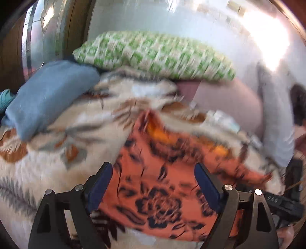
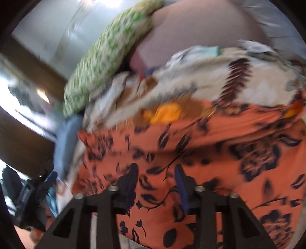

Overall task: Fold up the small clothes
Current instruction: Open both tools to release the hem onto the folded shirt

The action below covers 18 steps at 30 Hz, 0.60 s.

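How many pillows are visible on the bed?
2: a green-and-white patterned pillow at the far end by the wall, and a plain blue pillow left of it on the floral blanket. Others may be hidden.

A bed is covered by a cream blanket [image 1: 57, 134] patterned with brown and grey leaves. Behind the blanket, a green-and-white patterned pillow [image 1: 153, 55] is laid, and a blue pillow [image 1: 47, 95] is set at the blanket's left edge. A pale wall [image 1: 162, 17] is seen behind the green pillow, washed by bright light, possibly from a window. Dark wooden trim [image 1: 75, 24] stands left of that pillow.
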### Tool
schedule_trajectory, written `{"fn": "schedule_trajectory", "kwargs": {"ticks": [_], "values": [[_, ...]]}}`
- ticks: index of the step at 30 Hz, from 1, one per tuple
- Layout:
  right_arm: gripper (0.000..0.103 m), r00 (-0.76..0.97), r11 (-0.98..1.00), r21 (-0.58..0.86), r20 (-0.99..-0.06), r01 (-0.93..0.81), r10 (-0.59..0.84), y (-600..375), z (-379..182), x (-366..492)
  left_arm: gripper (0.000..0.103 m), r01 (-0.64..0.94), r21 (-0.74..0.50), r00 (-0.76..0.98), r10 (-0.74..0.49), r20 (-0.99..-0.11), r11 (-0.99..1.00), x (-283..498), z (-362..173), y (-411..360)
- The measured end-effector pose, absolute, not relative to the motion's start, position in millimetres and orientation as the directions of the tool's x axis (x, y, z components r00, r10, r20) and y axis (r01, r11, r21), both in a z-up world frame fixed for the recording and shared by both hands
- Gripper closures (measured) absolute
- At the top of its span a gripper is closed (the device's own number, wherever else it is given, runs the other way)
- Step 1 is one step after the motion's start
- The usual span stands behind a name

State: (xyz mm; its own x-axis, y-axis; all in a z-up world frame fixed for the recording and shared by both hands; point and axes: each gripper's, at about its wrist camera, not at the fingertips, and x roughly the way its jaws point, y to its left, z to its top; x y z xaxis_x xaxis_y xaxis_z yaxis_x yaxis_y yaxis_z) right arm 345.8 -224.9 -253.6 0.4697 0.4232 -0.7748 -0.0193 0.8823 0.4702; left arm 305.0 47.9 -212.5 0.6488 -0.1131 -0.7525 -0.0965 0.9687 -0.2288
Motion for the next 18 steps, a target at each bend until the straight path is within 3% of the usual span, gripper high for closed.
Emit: {"fn": "schedule_trajectory", "kwargs": {"ticks": [5, 10, 15, 18], "values": [[0.065, 0.457, 0.927, 0.376, -0.826, 0.009, 0.331, -198, -281, 373, 0.016, -0.109, -0.174, 0.581, -0.079, -0.810, 0.979, 322, -251, 46], [0.065, 0.489, 0.962, 0.263, -0.850, 0.072, 0.196, -199, -259, 436, 0.016, -0.102, -0.211, 0.568, -0.117, -0.815, 0.972, 335, -257, 60], [0.065, 0.567, 0.931, 0.319, -0.806, 0.178, 0.168, -218, -231, 484, 0.016, -0.149, -0.306, 0.544, -0.180, -0.819, 0.940, 337, -263, 73], [0.065, 0.574, 0.923, 0.356, -0.791, 0.149, 0.213, -213, -217, 478, 0.016, -0.183, -0.299, 0.587, -0.140, -0.797, 0.937, 339, -253, 82]]}}
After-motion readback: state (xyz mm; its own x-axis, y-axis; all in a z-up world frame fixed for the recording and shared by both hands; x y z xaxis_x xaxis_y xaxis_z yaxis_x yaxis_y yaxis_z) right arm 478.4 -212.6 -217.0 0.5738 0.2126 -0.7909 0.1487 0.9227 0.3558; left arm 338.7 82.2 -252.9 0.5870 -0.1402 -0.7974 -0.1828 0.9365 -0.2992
